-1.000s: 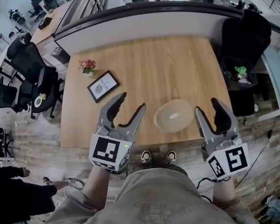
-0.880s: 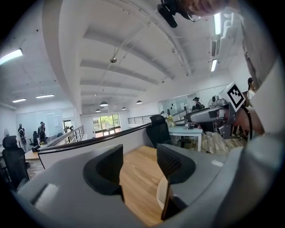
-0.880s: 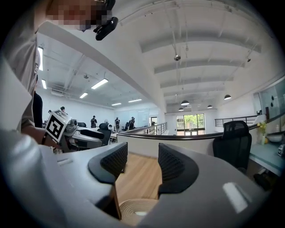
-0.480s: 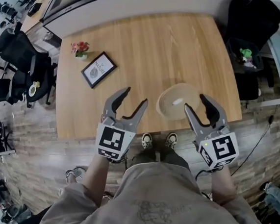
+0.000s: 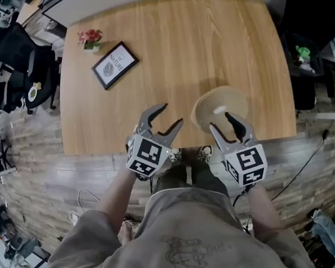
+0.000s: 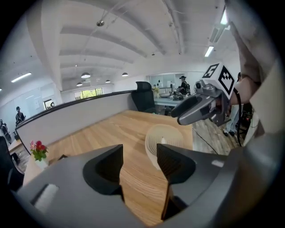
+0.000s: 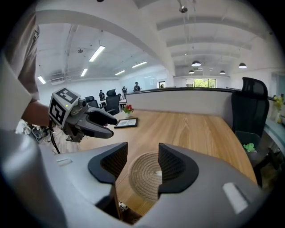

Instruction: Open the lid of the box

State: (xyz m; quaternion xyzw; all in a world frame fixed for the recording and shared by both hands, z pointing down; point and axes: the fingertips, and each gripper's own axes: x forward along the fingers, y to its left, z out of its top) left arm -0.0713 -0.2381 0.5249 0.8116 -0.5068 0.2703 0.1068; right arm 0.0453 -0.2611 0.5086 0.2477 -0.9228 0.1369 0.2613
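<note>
A round woven box (image 5: 219,106) with a flat coiled lid and a small white knob sits near the front edge of the wooden table (image 5: 194,45). My right gripper (image 5: 221,122) is open and hovers over the box's near rim; in the right gripper view the lid (image 7: 144,171) shows between and below the jaws, untouched. My left gripper (image 5: 167,116) is open and empty, a little left of the box, which lies ahead and to the right of it in the left gripper view (image 6: 167,138). Each gripper view also shows the other gripper (image 6: 196,107) (image 7: 109,127).
A black picture frame (image 5: 115,65) and a small pot of red flowers (image 5: 90,37) stand at the table's far left. Black office chairs (image 5: 11,39) are left of the table, and another chair (image 5: 315,16) is to its right. The table's front edge runs just beneath the grippers.
Both grippers have drawn in toward the box and closer to each other, and the right one now hangs over its near rim. Both stay open. The lid has not moved.
</note>
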